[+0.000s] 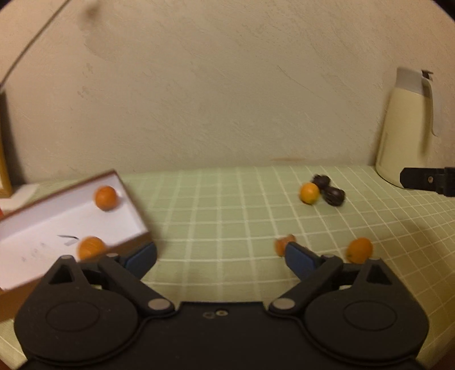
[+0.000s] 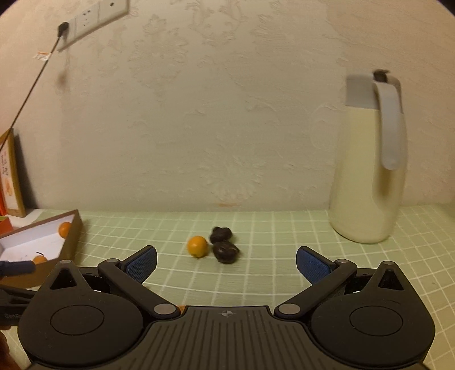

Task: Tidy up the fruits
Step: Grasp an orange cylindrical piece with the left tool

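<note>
While both grippers hover over the green checked cloth (image 2: 256,227) with nothing between their blue pads, the fruit lies scattered in front of them. The left gripper (image 1: 220,254) has its jaws set wide, and so does the right gripper (image 2: 226,263). To the left, a brown box (image 1: 133,205) with a white inside holds two oranges: one (image 1: 105,197) near its far corner, another (image 1: 91,247) near its front wall, just beyond the left gripper's left finger. On the cloth, an orange (image 1: 310,193) sits touching or just beside two dark fruits (image 1: 330,190) that lie against each other. A further orange (image 1: 359,250) rests nearer, just past the left gripper's right finger, and a small orange piece (image 1: 281,245), blurred, shows at that finger's tip; whether they touch cannot be told. A cream jug (image 2: 369,170) with a grey lid and handle stands at the wall to the right, well apart from the fruit. A cable (image 2: 31,91) runs down from a wall socket (image 2: 91,20).
</note>
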